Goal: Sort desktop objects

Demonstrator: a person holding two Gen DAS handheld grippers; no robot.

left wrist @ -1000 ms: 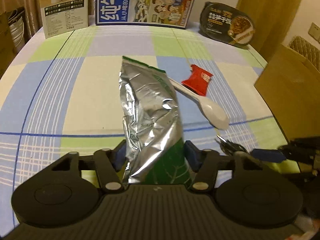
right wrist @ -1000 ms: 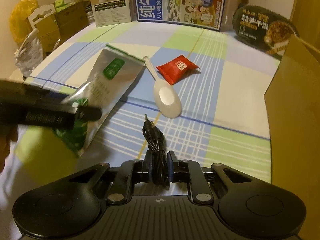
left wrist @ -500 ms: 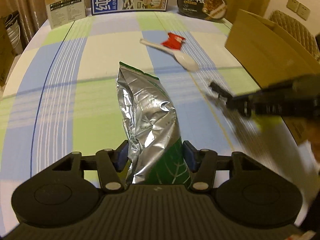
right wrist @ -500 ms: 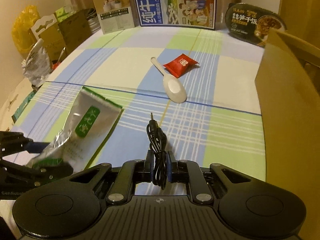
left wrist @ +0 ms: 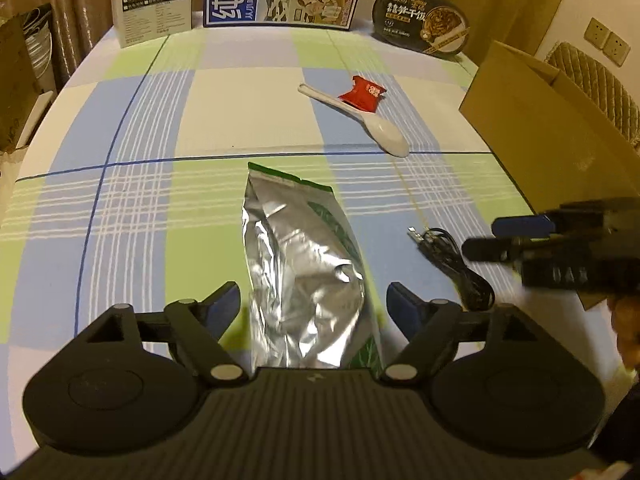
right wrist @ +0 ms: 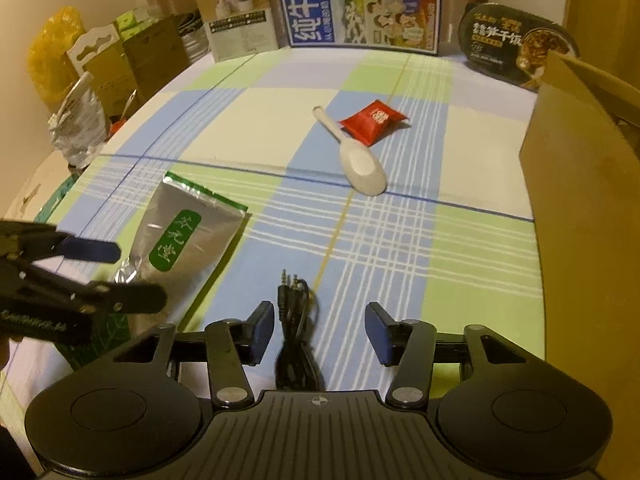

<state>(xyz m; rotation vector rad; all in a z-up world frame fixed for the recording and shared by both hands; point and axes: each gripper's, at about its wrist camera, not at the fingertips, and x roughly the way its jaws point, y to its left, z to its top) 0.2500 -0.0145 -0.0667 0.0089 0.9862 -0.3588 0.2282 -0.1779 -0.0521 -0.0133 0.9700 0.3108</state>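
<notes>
Your surface (left wrist: 248, 112) wears a checked blue, green and cream cloth, and the brown cardboard box (left wrist: 560, 132) stands along its right edge; only your left view shows the box's open top flap. At the far edge stand a blue milk carton (right wrist: 360, 4), a smaller beige box (right wrist: 240, 16) and a dark meal tub (right wrist: 516, 52). Only your right view shows the cartons and bags stacked off the surface's left side.

The silver-and-green foil pouch (left wrist: 300, 272) lies flat between the spread fingers of your left tool (left wrist: 314, 308), which touch neither side: it is released. Your right view alone shows the pouch's green label.

The white spoon (right wrist: 356, 156) lies mid-surface, its handle touching the red sachet (right wrist: 374, 120).

The coiled black audio cable (right wrist: 296, 328) lies between the parted fingers of your right tool (right wrist: 320, 332), also released.
</notes>
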